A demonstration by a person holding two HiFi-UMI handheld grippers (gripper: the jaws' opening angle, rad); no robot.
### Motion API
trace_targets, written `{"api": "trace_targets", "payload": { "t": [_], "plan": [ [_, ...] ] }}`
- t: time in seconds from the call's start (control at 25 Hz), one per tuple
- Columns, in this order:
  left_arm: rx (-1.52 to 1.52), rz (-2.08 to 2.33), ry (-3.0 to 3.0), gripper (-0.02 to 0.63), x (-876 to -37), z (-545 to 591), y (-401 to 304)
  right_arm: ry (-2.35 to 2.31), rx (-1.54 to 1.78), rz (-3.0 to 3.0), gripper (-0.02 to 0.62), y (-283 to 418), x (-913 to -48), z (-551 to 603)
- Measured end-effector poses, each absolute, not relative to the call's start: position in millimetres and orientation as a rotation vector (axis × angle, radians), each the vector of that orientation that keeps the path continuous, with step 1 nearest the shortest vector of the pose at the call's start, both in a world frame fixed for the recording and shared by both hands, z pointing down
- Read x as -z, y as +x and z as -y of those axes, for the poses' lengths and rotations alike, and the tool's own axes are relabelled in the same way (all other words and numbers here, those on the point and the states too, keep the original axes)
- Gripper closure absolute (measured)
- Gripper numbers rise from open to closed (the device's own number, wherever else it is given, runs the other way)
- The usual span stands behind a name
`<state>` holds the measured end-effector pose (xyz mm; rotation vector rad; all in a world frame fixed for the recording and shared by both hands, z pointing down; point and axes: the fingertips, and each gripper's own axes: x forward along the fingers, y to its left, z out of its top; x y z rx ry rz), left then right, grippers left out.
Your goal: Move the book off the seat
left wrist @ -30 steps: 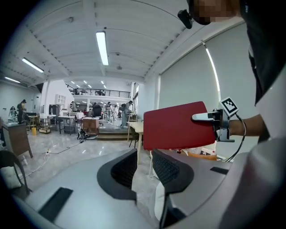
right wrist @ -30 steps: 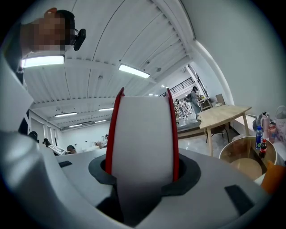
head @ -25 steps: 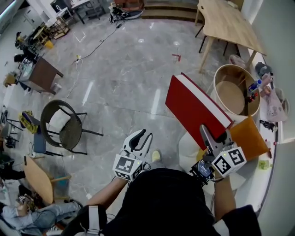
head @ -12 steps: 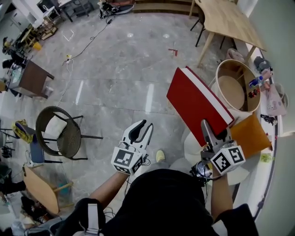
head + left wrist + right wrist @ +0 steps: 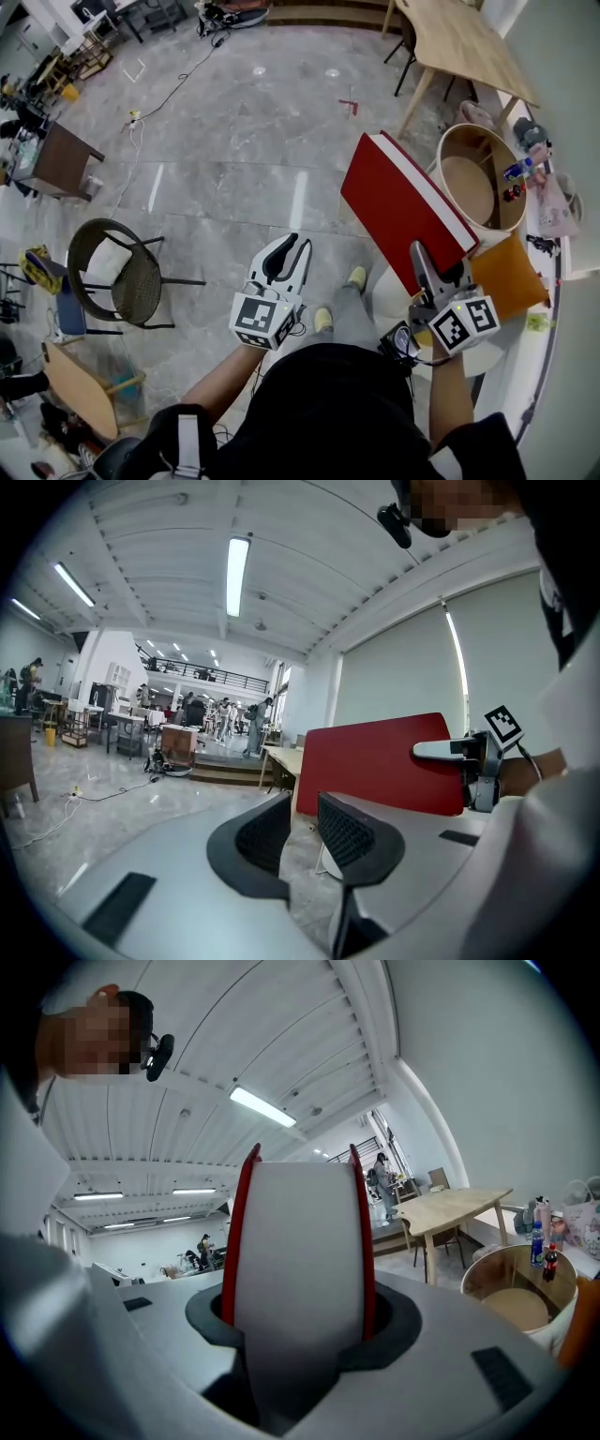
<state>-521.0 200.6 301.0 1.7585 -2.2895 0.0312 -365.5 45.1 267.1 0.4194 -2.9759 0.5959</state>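
A large red hardcover book [image 5: 398, 208] with white page edges hangs tilted in the air, held by its lower end. My right gripper [image 5: 433, 269] is shut on it. In the right gripper view the page edge [image 5: 298, 1241] fills the gap between the jaws, a red cover against each pad. My left gripper [image 5: 292, 251] hovers over the floor to the book's left, apart from it. Its jaws have just been closing, still parted, with nothing between them. The left gripper view shows its jaws [image 5: 300, 822] empty, and the book [image 5: 380, 761] with the right gripper [image 5: 459, 752] on it.
Under the book stands a white round seat [image 5: 386, 292], with an orange cushion [image 5: 511, 277] to its right. A round wooden tub [image 5: 478, 183] and a wooden table [image 5: 464, 42] lie beyond. At the left stands a wicker chair [image 5: 122, 272]. Grey tiled floor spreads ahead.
My left gripper has shifted forward and a little toward the book. The book stays in the right gripper's grip at much the same tilt. The person's feet have stepped forward.
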Motion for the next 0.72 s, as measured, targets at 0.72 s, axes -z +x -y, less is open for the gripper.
{"api": "trace_targets", "payload": {
  "t": [0.72],
  "plan": [
    [-0.177, 2.234, 1.952, 0.592, -277, -24, -554, 0.673, -0.578, 3.006, 0.359, -377, -262, 87]
  ]
}}
